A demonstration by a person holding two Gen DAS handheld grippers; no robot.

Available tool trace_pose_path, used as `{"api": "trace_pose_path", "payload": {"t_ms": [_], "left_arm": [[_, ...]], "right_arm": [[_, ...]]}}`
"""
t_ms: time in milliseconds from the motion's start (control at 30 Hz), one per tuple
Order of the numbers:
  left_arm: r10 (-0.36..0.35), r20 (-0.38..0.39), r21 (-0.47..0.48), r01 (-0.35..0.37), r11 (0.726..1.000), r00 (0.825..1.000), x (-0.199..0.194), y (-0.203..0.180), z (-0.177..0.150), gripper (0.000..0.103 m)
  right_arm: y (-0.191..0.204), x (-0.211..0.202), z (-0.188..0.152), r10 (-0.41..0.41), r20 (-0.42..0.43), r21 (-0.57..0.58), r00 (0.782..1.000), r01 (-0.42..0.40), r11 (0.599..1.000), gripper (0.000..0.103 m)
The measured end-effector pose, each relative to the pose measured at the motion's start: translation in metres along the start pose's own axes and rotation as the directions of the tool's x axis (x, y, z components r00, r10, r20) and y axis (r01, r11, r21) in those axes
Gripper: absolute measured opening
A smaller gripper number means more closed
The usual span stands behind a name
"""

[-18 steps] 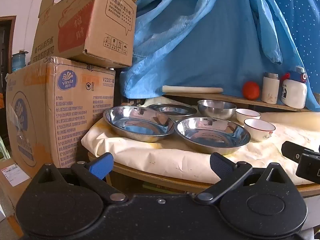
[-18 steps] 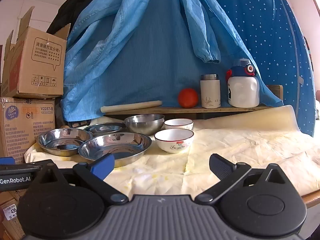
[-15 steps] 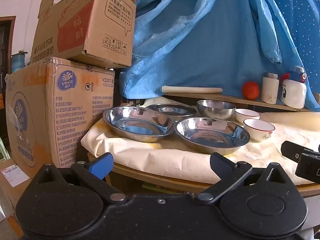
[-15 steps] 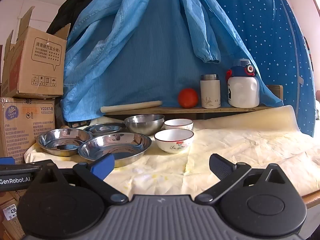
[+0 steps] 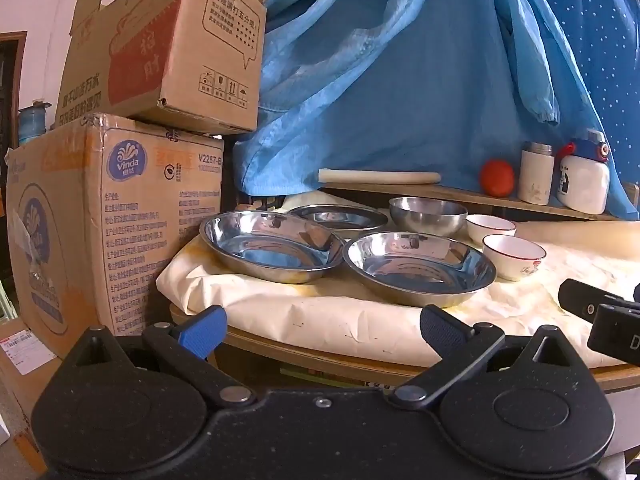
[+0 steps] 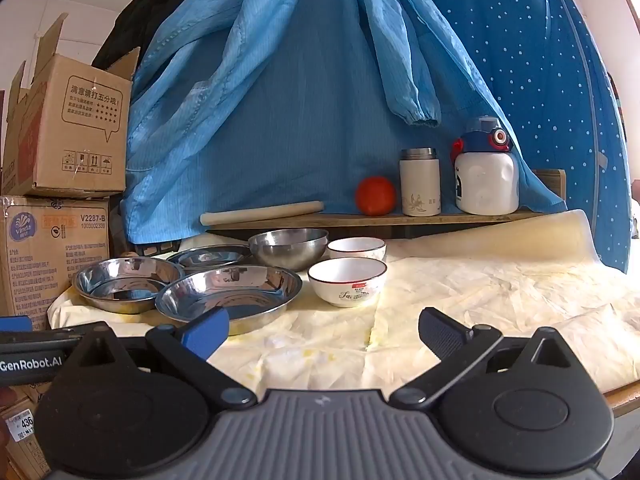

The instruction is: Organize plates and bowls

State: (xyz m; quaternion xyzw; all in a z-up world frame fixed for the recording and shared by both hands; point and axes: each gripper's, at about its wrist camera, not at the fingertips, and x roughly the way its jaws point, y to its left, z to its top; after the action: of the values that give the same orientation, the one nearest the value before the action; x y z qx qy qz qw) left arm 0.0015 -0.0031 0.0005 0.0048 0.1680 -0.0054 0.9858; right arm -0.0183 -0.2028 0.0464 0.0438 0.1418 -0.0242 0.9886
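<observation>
Dishes sit grouped at the left end of the cloth-covered table (image 6: 460,292): three shallow steel plates, a steel bowl (image 6: 289,247) behind them, and two white bowls with red rims to its right, none stacked yet. Both tools are held back from the table edge, touching nothing; the left gripper (image 5: 322,326) and the right gripper (image 6: 322,326) each have their fingers spread wide and empty. Judging from this layout, the work has not begun, and a sensible first move is nesting like with like. The nearest steel plate (image 6: 229,292) is closest to the right tool; its thin rim is the only place to pinch, so the fingers should straddle the rim squarely and lift level, since polished metal will likely slip if tilted. The left plate (image 5: 273,248) overhangs near the table's edge, so it should be lifted rather than pushed. The front white bowl (image 6: 347,282) carries a small red label and script too blurred to read. Readable writing: "Vinda" and "V2287-B" on the lower cardboard box (image 5: 116,216), Chinese characters with five stars on the upper box (image 5: 168,48), and "GenRobot.AI" on the left tool's body seen from the right camera.
</observation>
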Motion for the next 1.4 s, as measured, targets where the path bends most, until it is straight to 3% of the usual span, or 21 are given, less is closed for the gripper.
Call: {"api": "trace_pose_path", "payload": {"t_ms": [1400], "left_arm": [[-0.009,0.0,-0.001,0.009,1.0,1.0,-0.0016,0.0016,0.0001,0.102]], "right_arm": [[0.0019,-0.0013,-0.0006,0.0,-0.002,-0.003,1.0,0.0,1.0,0.103]]}}
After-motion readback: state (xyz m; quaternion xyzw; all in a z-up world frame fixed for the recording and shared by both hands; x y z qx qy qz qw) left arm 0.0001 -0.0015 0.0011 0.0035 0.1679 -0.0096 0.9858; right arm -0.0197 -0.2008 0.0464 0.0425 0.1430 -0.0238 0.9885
